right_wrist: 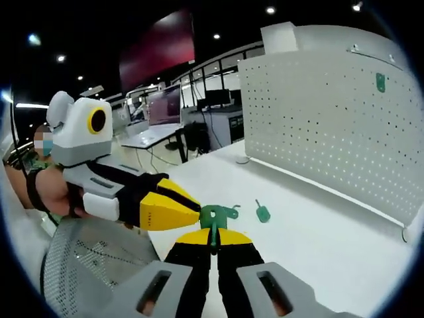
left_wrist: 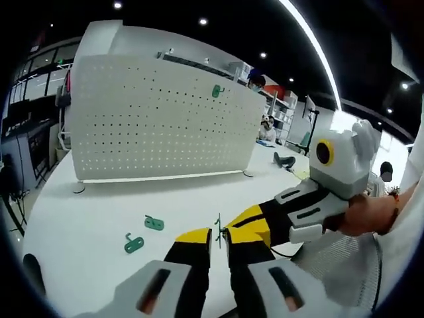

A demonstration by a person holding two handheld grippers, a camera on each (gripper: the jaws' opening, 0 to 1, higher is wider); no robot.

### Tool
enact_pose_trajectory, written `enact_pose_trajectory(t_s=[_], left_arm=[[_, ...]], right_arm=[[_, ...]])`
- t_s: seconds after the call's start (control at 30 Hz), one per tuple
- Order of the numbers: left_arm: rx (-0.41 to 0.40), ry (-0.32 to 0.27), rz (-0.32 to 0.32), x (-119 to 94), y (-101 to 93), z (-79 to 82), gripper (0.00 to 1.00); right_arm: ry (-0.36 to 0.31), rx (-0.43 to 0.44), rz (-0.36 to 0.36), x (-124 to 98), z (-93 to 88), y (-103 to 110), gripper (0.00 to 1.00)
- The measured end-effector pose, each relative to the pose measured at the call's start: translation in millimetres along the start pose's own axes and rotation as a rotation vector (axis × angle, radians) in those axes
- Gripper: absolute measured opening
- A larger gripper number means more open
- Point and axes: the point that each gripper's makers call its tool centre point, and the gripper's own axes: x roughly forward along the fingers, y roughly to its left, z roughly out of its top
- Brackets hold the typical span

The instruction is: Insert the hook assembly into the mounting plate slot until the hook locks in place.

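A: What do the table and the room look like?

B: The white table [left_wrist: 86,225] runs from the jaws out to a white perforated panel [left_wrist: 159,119] standing upright across it. Behind the panel are shelves, seated people and ceiling lights. In the right gripper view, desks with monitors [right_wrist: 162,106] stand beyond the table edge. A mesh chair back [right_wrist: 93,265] sits low at the left.

A: Anything hard to make out?

B: In the left gripper view, the green hook [left_wrist: 218,230] is seen edge-on as a thin sliver, so its shape cannot be read there. The small green piece [left_wrist: 216,91] high on the panel is too small to tell in detail.

A: And the hand-held grippers?

B: The left hand-held gripper [left_wrist: 218,240] has its yellow-tipped jaws drawn nearly together on that green hook. The right hand-held gripper [right_wrist: 213,237] is likewise closed on the hook's stem [right_wrist: 212,225], whose curled top rises just above the jaws. The other gripper's yellow jaw tip touches the hook from the side. Both hold the same piece above the table's near edge.

A: Other parts?

B: Two loose green hooks [left_wrist: 134,244] and [left_wrist: 154,223] lie on the table, near each other, between the jaws and the panel. The right gripper view shows another one [right_wrist: 263,212] lying on the table.
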Motion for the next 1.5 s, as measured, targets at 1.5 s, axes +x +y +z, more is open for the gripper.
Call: enact_pose_trajectory(t_s=[1.5], left_arm=[[0.148,-0.129,-0.172,-23.6,-31.7,17.7,0.39]], right_arm=[[-0.243,0.092,-0.43,-46.6,117.0,-142.6,0.01]])
